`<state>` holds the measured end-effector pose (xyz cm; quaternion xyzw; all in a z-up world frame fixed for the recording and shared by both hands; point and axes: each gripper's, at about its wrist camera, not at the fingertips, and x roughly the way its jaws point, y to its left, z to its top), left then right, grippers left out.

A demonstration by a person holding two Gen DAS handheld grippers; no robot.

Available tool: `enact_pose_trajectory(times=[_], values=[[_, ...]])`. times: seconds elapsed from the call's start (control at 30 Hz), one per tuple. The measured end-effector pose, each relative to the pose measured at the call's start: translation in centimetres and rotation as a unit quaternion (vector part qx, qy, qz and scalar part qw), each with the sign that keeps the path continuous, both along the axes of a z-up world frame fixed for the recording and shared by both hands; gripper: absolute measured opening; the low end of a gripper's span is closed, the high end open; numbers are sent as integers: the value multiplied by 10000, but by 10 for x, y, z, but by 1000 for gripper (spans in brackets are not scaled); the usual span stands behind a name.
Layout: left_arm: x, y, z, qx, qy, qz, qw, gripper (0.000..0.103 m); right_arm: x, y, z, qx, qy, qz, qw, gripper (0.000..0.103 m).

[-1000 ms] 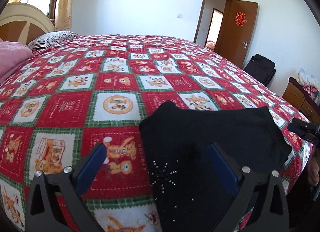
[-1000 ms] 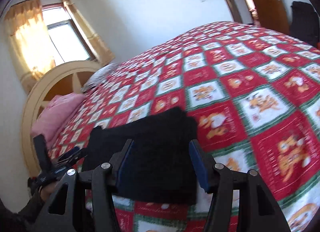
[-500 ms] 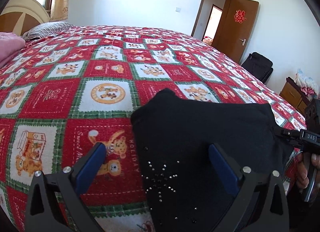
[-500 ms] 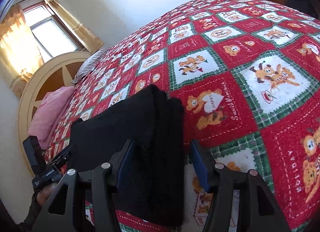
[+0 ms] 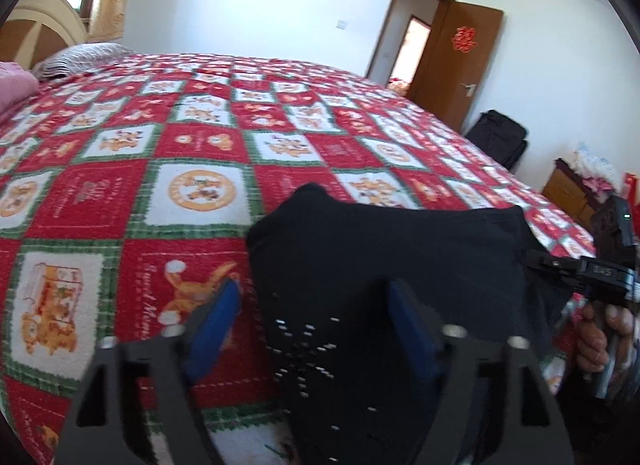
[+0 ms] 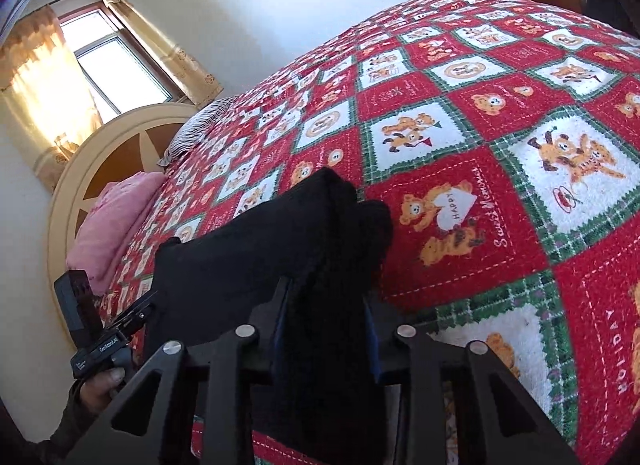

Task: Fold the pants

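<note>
Black pants with small silver studs lie folded near the front edge of the bed. My left gripper straddles their left end, jaws partly closed with a gap still showing around the fabric. In the right wrist view the pants bunch up, and my right gripper is shut on their thick right end. The right gripper's body also shows in the left wrist view, and the left gripper's body shows in the right wrist view.
A red, white and green patchwork bedspread covers the bed. A pink blanket and a striped pillow lie by the headboard. An open wooden door, a black bag and a wooden dresser stand to the right.
My right gripper has closed on the pants' right end and the fabric has bunched upward. My left gripper's jaws have narrowed around the left end.
</note>
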<state>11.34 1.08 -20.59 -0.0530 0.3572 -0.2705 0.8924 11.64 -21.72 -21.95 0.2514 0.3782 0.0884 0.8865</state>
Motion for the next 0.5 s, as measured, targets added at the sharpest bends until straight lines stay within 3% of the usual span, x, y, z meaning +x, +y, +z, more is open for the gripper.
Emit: enact_pose_trajectory(times=[0.2,0.23,0.27,0.33,0.5], values=[[1,5,-3,-274,108,-53,9996,56,-10,5,10,-65,-211,87,9997,29],[1,6,-3,-308,121,-33,9994,47,-10,5,11,-72,-215,91,9997,29],[1,8,-2,-352,132,-8,9993,31,-11,6,11,-69,-222,95,9997,28],[1,13,-2,-499,196,18,9986,19,-13,7,15,-68,-262,106,9996,28],[-1,19,3,-721,216,46,9971,12,-21,19,37,-127,-547,275,9980,27]])
